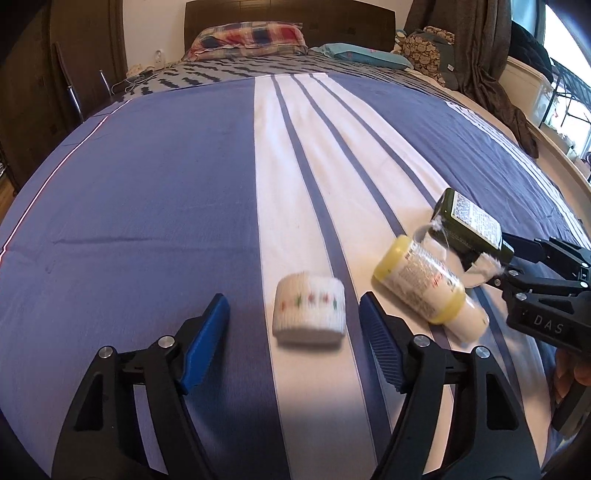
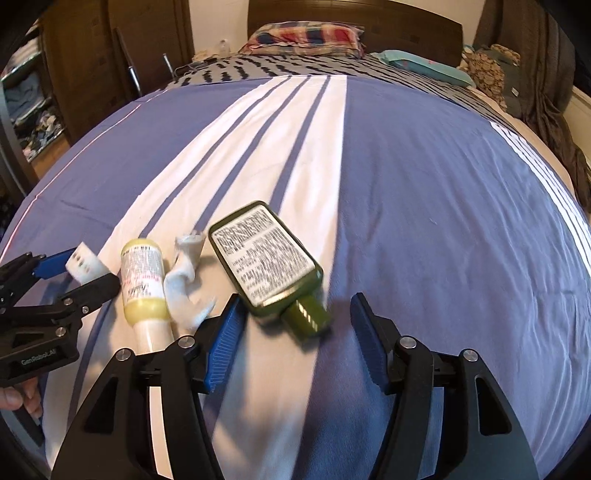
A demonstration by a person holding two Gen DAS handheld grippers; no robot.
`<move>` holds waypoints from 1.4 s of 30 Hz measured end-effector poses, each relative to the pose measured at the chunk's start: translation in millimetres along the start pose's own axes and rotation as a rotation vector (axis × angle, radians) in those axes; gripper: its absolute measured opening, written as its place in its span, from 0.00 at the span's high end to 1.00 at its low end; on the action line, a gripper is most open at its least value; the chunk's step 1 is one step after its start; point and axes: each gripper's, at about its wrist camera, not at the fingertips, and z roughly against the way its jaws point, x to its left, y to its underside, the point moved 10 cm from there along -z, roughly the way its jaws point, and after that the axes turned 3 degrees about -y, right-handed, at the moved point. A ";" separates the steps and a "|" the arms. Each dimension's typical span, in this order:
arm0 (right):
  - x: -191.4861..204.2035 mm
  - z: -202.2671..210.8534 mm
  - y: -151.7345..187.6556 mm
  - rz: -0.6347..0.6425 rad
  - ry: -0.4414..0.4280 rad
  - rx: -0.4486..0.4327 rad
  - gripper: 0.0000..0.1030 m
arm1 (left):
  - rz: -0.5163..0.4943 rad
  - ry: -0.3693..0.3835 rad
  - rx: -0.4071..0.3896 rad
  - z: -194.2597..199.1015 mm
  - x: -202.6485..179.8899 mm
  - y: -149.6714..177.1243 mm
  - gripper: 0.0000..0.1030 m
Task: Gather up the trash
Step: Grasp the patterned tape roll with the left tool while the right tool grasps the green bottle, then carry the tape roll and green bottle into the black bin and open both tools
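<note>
A white roll with a coloured star band (image 1: 309, 310) lies on the striped bedsheet (image 1: 147, 221). It sits between the blue pads of my left gripper (image 1: 292, 301), with a gap on each side; the gripper is open. Right of it lie a yellow bottle with a white cap (image 1: 421, 284), a crumpled white tissue (image 1: 484, 269) and a flat dark green bottle (image 1: 472, 225). In the right wrist view the green bottle (image 2: 266, 258) points its cap between the pads of my open right gripper (image 2: 296, 299), and neither pad presses on it. The left gripper (image 2: 94, 267) shows at the left around the roll (image 2: 82, 264).
The sheet (image 2: 424, 221) covers a wide bed. Pillows (image 1: 251, 37) and a dark headboard (image 1: 288, 14) are at the far end. A wooden wardrobe (image 2: 92, 55) stands to the left, curtains (image 1: 480, 48) and a window to the right. A hand (image 2: 18, 398) holds the left gripper.
</note>
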 end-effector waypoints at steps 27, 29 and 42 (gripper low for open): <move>5.7 69.7 88.2 -0.023 0.008 -0.010 0.54 | -0.071 0.063 -0.019 65.9 -18.7 79.9 0.70; 9.3 83.1 101.7 -0.030 0.007 -0.022 0.54 | -0.066 0.078 -0.024 79.9 -20.8 96.1 0.70; 43.2 155.5 201.5 -0.045 -0.031 -0.075 0.55 | -0.076 0.132 -0.077 166.2 -42.4 191.6 0.70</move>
